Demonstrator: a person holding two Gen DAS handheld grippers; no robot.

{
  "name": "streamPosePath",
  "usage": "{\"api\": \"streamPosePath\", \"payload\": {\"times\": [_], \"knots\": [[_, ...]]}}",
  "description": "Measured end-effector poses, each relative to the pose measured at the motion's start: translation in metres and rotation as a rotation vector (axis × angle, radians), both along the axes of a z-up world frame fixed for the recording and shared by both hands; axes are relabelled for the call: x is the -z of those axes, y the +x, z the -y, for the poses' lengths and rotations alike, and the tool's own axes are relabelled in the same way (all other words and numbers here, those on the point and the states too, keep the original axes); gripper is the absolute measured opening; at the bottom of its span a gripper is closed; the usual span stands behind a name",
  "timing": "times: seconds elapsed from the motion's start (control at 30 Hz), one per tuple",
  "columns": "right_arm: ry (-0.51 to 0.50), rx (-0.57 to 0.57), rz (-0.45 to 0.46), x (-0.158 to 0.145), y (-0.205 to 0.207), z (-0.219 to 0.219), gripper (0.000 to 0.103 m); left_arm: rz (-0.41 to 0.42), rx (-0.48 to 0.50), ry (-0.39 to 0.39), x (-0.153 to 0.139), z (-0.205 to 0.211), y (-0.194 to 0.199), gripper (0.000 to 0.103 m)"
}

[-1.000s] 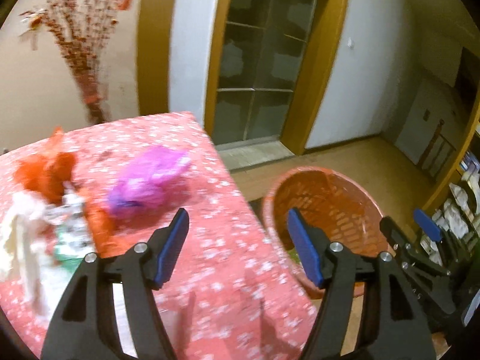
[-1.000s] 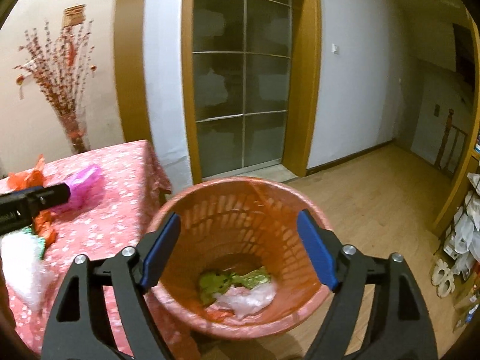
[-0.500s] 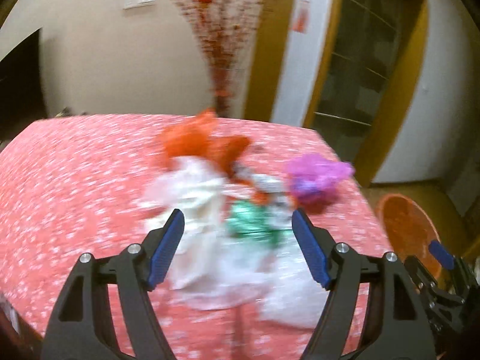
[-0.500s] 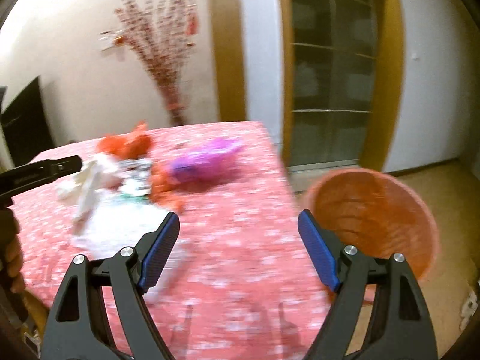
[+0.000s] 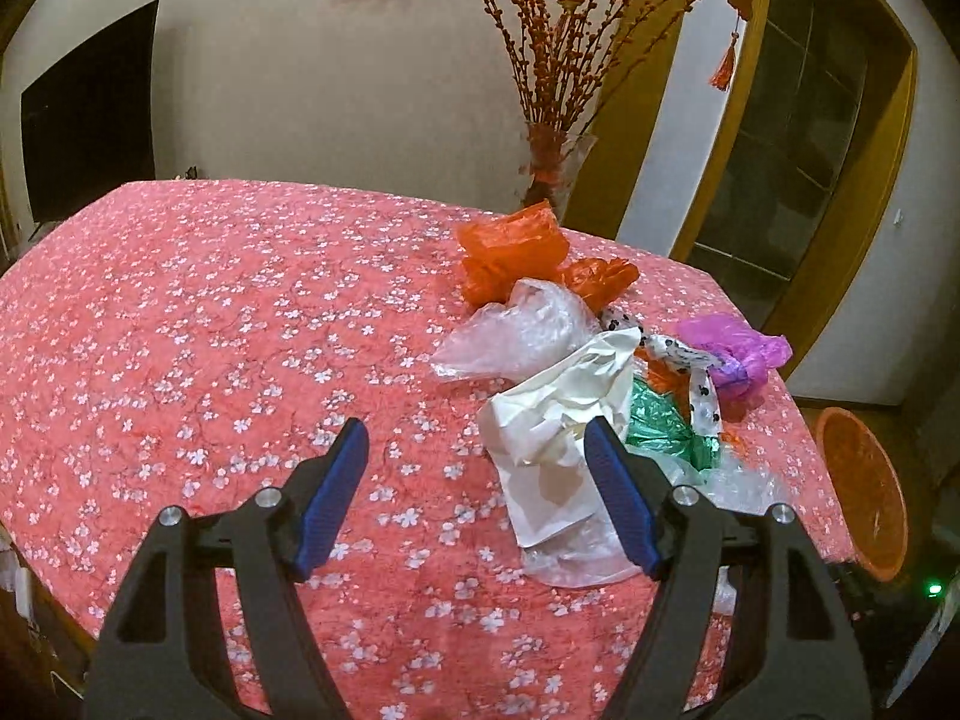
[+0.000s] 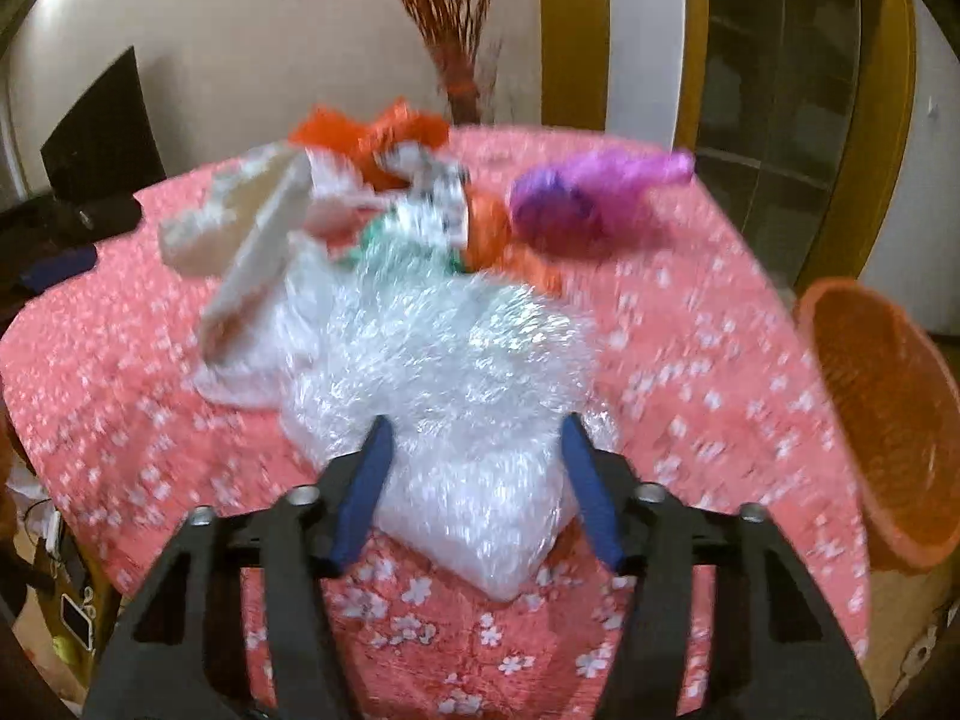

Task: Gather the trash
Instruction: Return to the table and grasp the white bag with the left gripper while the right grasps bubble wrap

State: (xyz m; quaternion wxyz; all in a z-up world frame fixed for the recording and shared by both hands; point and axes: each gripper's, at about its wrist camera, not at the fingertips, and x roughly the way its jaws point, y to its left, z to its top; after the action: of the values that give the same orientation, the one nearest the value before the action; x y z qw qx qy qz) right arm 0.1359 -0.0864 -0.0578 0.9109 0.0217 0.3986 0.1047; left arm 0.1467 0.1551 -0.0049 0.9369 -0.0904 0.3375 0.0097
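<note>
A heap of trash lies on the pink flowered tablecloth [image 5: 180,330]: orange plastic bags [image 5: 510,252], a clear bag [image 5: 516,330], white crumpled paper [image 5: 558,420], green foil [image 5: 660,426], a purple bag [image 5: 735,354] and bubble wrap [image 6: 456,372]. My left gripper [image 5: 474,480] is open, just left of the white paper. My right gripper [image 6: 474,480] is open, with its jaws on either side of the near end of the bubble wrap. The orange basket [image 6: 882,414] stands off the table's right edge; it also shows in the left wrist view [image 5: 864,480].
A vase of red branches [image 5: 552,168] stands behind the table's far edge. A dark screen [image 5: 90,114] is on the left wall. Glass doors [image 5: 780,150] are at the right. The table's right edge drops to the floor by the basket.
Both grippers have swung left from the basket to the trash heap on the table. The right gripper has come down around the bubble wrap; the left now faces the white paper.
</note>
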Motion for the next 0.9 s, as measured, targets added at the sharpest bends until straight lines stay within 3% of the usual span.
{"api": "streamPosePath", "payload": {"times": [0.07,0.17,0.53,0.9], "knots": [[-0.004,-0.02,0.004,0.0,-0.004,0.0,0.028,-0.001,0.005,0.0,0.001,0.0,0.0,0.073],[-0.033,-0.028,0.022,-0.005,-0.011,0.0,0.015,-0.007,0.016,-0.002,0.002,0.007,0.005,0.073],[-0.001,0.113,0.127,-0.043,-0.031,0.054,0.011,-0.016,0.058,0.045,0.009,0.043,0.03,0.079],[0.006,0.157,0.107,-0.037,-0.028,0.069,0.011,-0.107,0.051,0.093,0.035,0.052,0.061,0.079]]}}
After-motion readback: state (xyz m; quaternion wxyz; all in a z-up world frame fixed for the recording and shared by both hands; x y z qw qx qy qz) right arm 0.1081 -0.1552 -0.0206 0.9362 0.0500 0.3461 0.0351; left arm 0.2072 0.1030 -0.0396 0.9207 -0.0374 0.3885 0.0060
